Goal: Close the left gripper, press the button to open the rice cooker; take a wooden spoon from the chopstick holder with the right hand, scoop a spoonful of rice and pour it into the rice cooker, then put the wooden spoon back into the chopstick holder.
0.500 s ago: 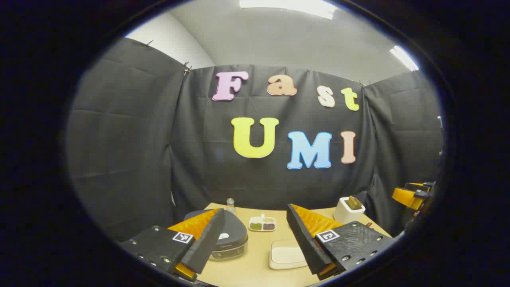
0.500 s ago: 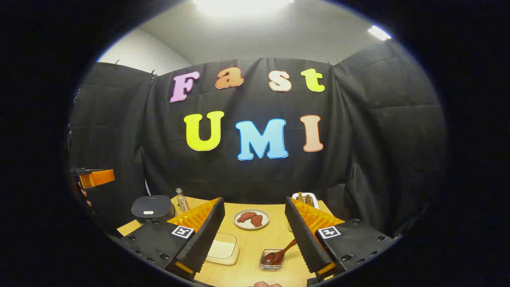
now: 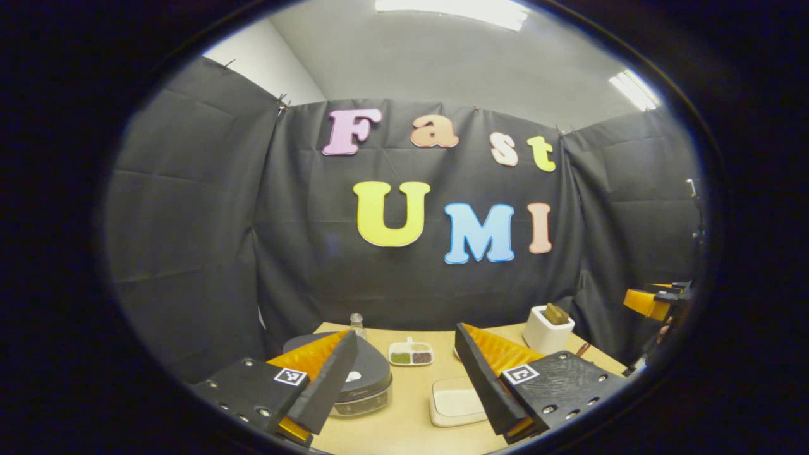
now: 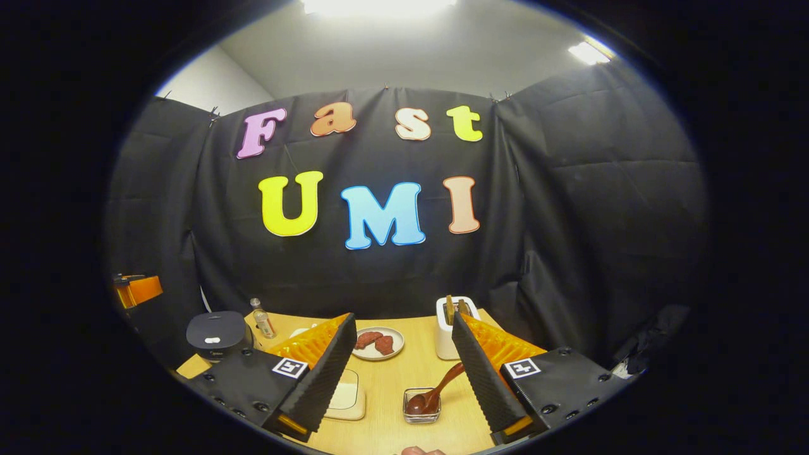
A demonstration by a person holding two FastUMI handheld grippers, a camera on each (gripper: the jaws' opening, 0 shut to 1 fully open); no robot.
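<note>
Both tongs are wide apart and hold nothing. Left tongs [image 3: 404,385] hang above the near edge of the table [image 3: 411,436]. Right tongs [image 4: 398,379] do too, over on the other side.

First job is to shut the left tongs and push the button. That job is not done yet, I think, because the fingers are apart and the cooker [image 3: 363,379] has its lid down. It sits just past the left finger [image 3: 325,382] of the left tongs, low and close. A small pale button [image 3: 354,375] shows on the lid.

Next, I think the left tongs must squeeze together, then go down and a bit left onto that button. The push needs to be straight, or the tip could slip off the smooth lid.

Rice sits in a flat white tray [image 3: 456,404], just beside the right finger of the left tongs. The holder [image 4: 450,335] is a white box, right behind the right finger of the right tongs. Wooden handles [image 4: 450,306] stick up out of it. I cannot tell which one is the spoon.

Farther out, a plate [image 4: 377,343] of brown food lies between the fingers of the right tongs. Nearer is a little glass dish [image 4: 422,404] with a dark spoon in it. A small bottle [image 4: 261,321] stands near the back wall beside the cooker.
</note>
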